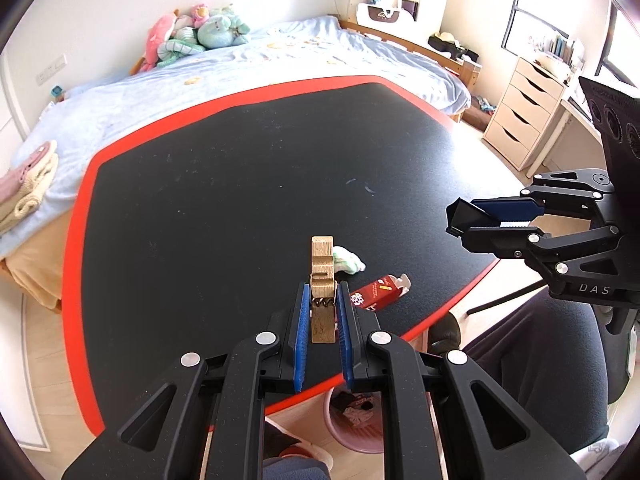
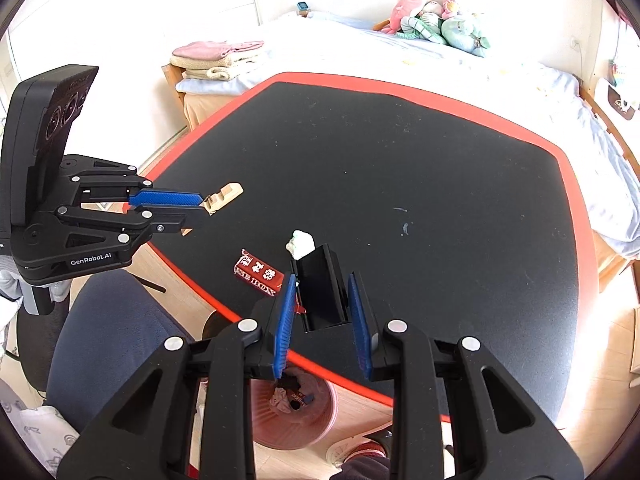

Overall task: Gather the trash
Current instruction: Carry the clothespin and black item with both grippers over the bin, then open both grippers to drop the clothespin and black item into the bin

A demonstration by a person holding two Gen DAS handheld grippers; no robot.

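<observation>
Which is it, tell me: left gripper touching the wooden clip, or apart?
Touching. The left wrist view shows the left gripper with both blue pads pressed against the wooden clip, held above the table.

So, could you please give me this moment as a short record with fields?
left claw: shut on wooden clip
right claw: shut on black holder
on table: red box, crumpled tissue
red box and tissue: apart, near the table's front edge
pink bin: on the floor below that edge, trash inside

Red carton (image 2: 259, 271), crumpled tissue (image 2: 301, 243) near table edge (image 2: 192, 276)
</observation>
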